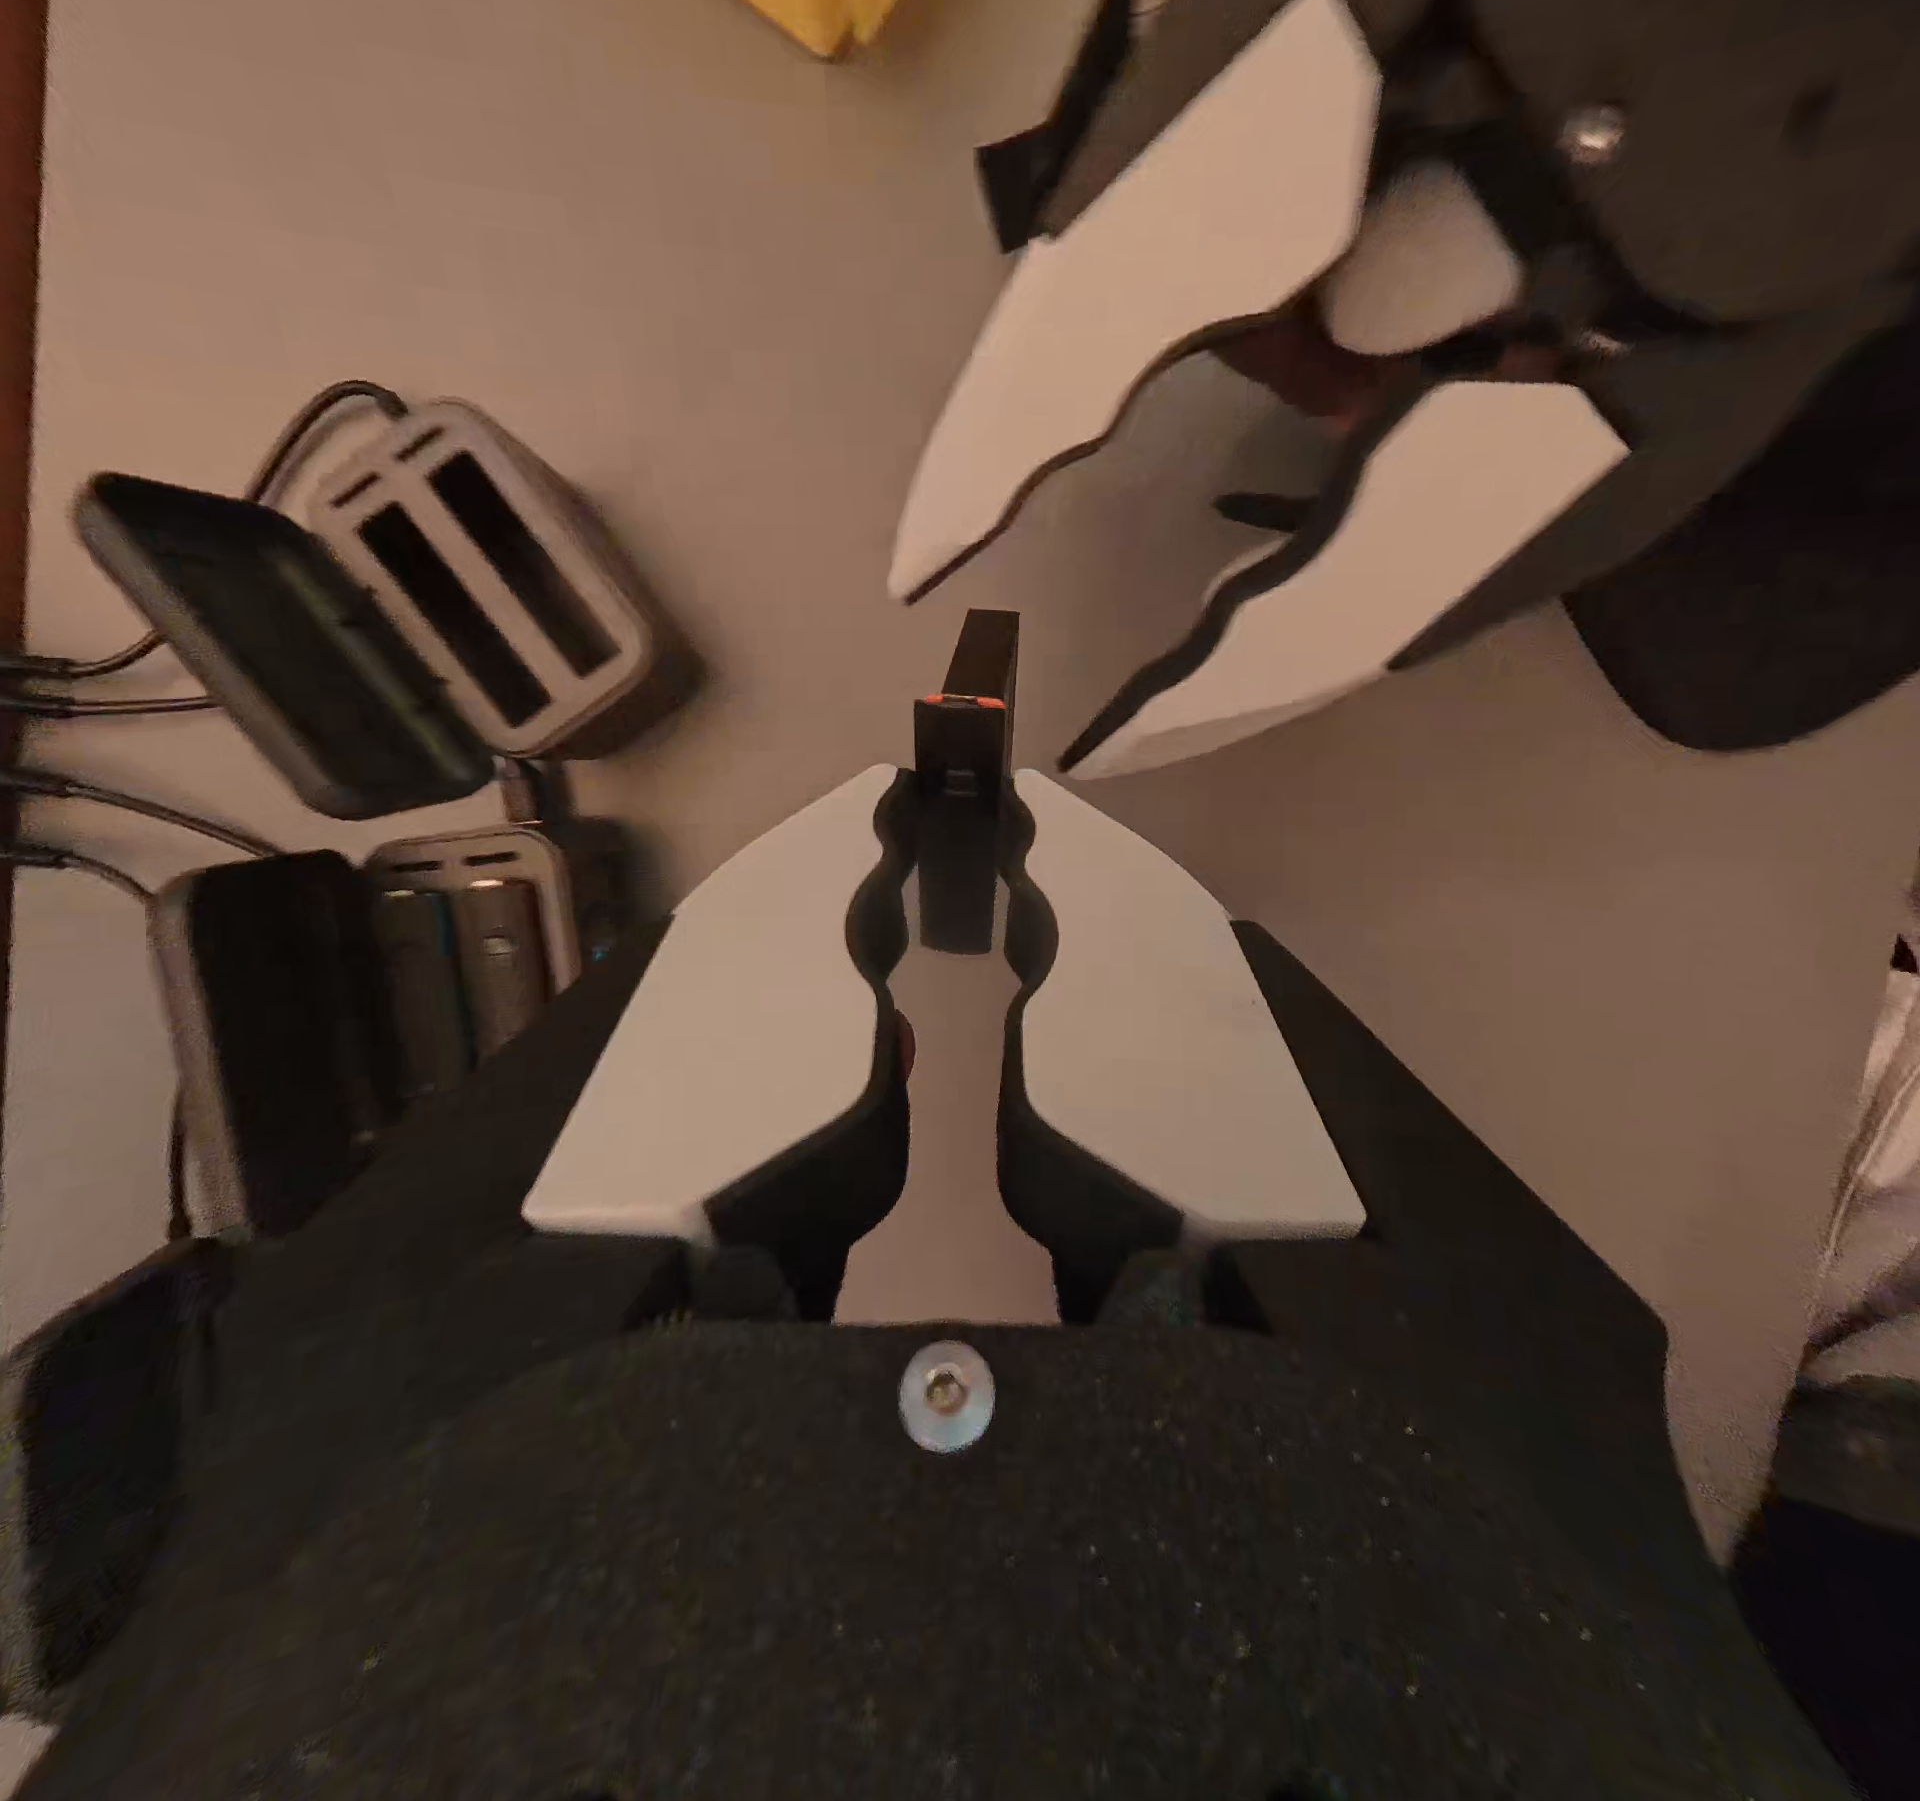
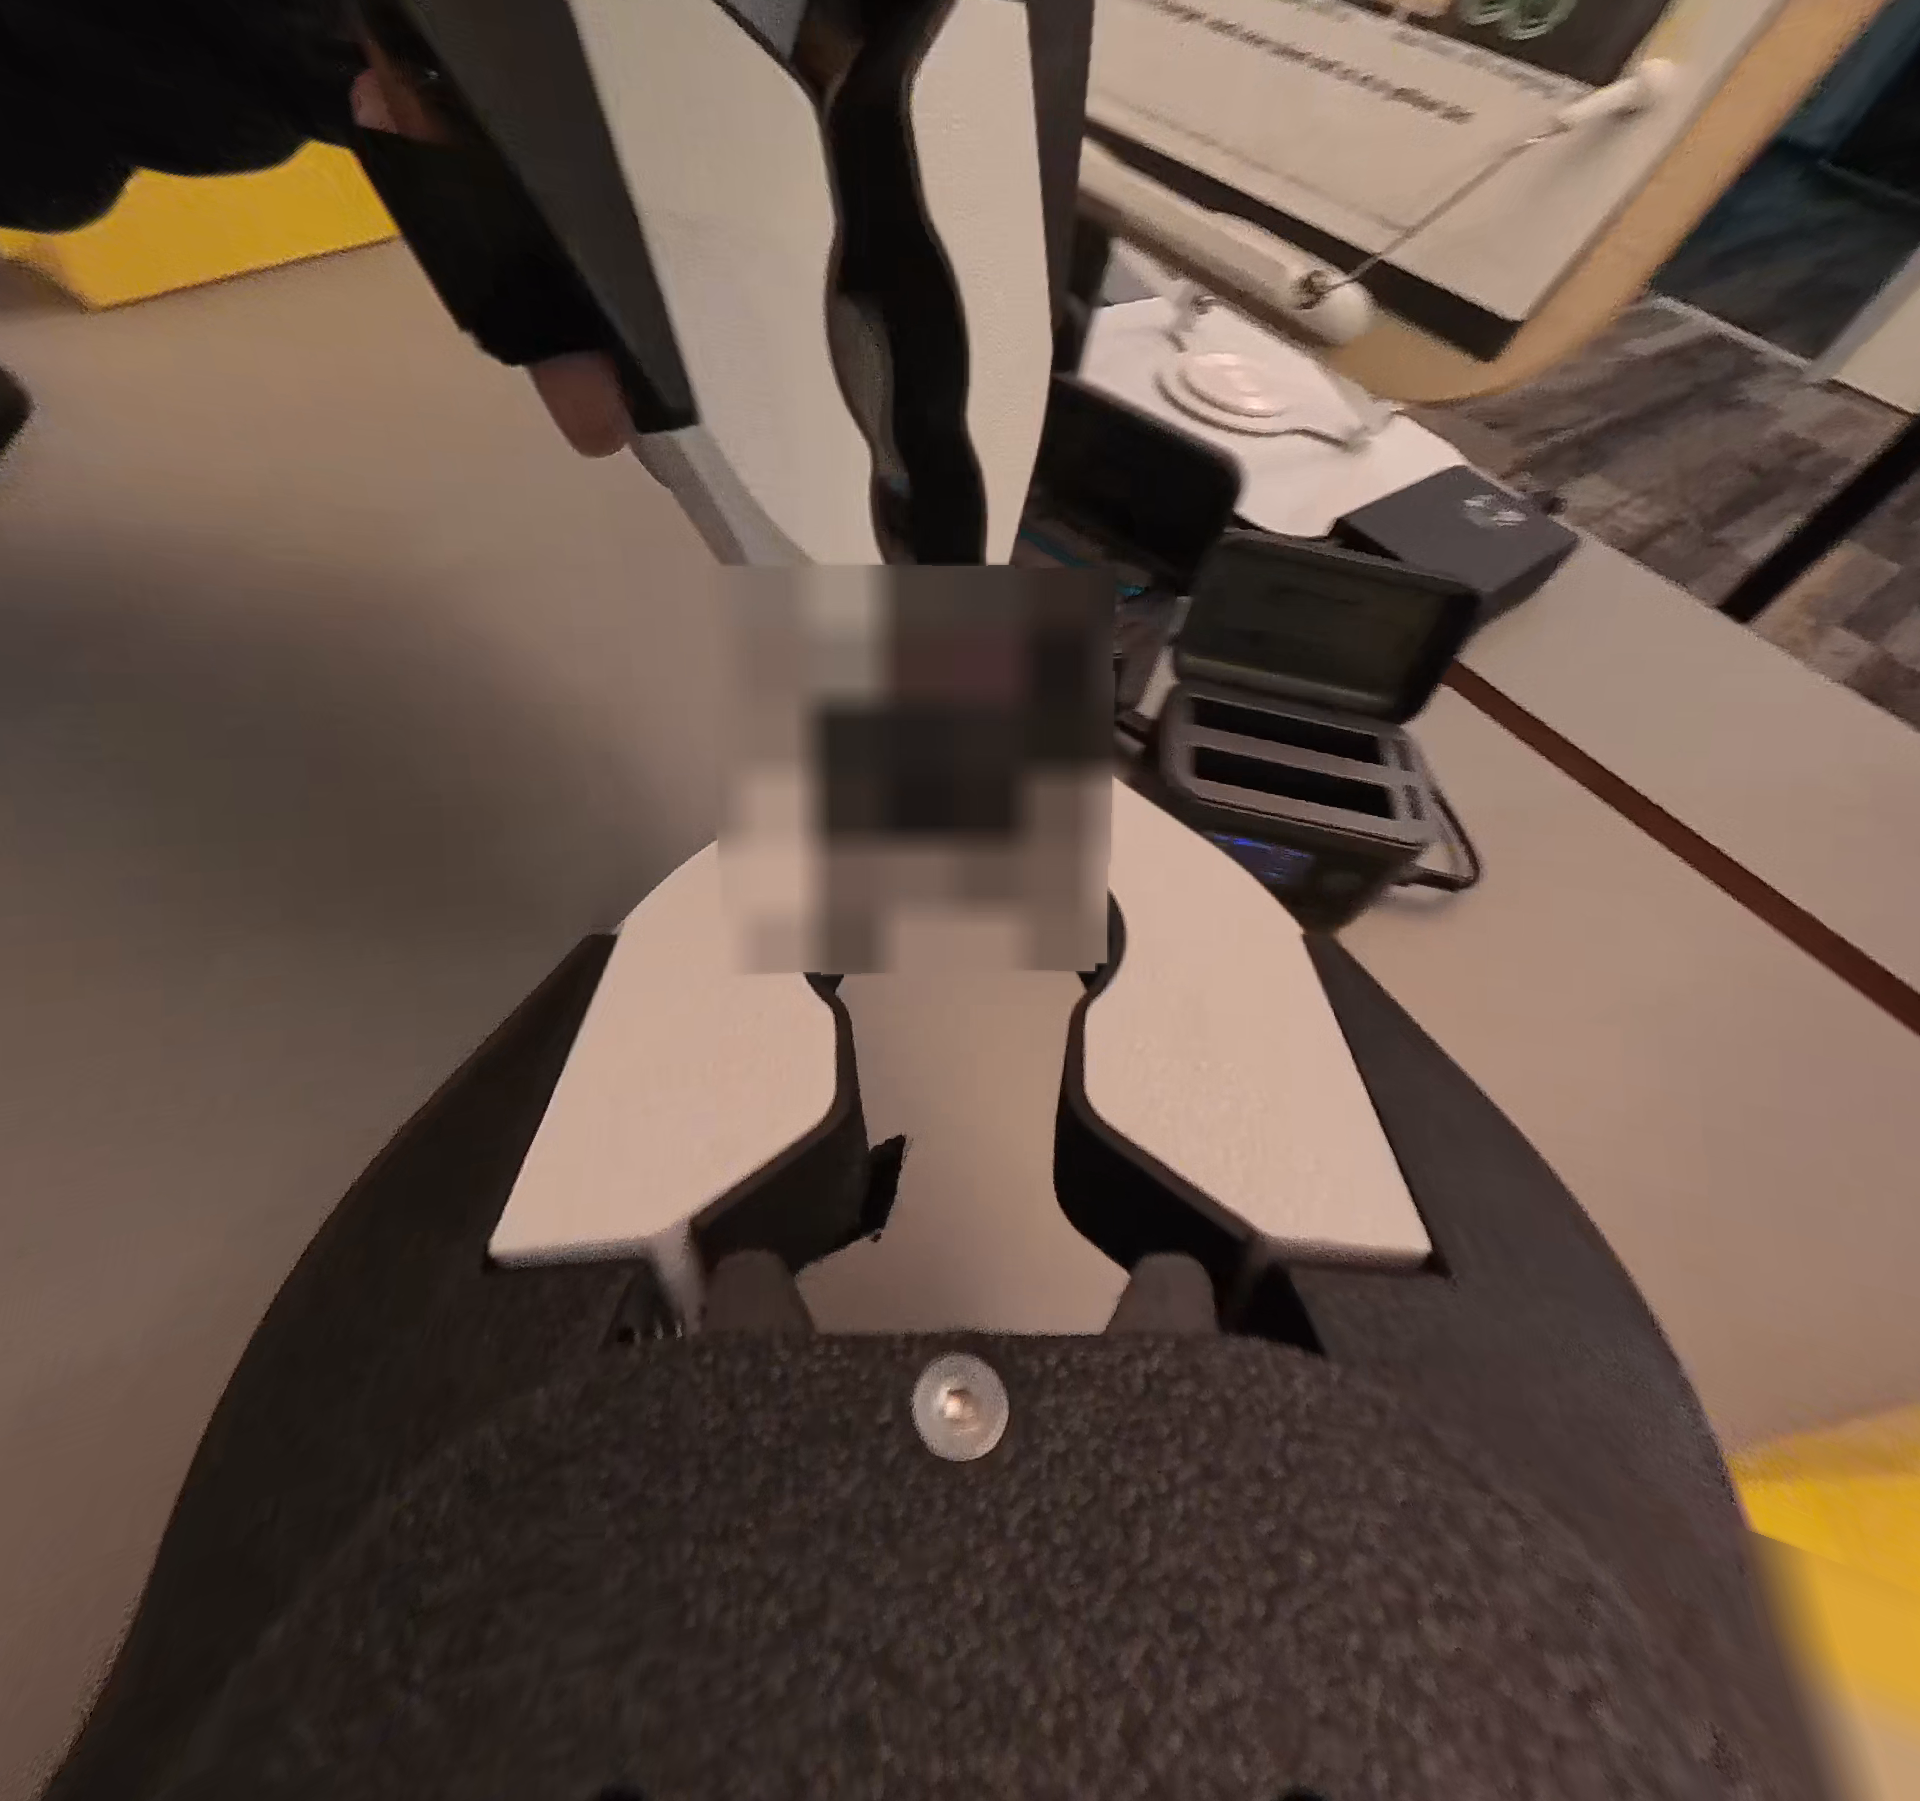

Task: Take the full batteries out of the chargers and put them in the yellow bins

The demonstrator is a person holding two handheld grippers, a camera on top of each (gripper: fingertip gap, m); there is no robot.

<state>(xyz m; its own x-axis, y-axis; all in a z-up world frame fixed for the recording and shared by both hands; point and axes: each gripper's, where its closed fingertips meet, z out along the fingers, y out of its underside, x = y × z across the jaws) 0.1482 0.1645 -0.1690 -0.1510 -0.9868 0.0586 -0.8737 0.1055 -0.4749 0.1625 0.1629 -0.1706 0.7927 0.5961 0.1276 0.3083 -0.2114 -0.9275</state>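
My left hand-held gripper (image 1: 956, 790) clamps one slim black rectangular battery (image 1: 961, 795); the right hand-held gripper (image 1: 987, 681) gapes empty. Two grey chargers (image 1: 499, 588) sit at left; a mosaic patch hides my right tips.

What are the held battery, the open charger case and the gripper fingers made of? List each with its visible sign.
Battery: likely matte black plastic, with flat faces and an orange strip near one end.
Open charger case: probably moulded grey plastic; smooth rounded corners, two dark slots.
Left gripper fingers: rigid white plates edged in wavy black, perhaps rubbery pads; the material is uncertain.
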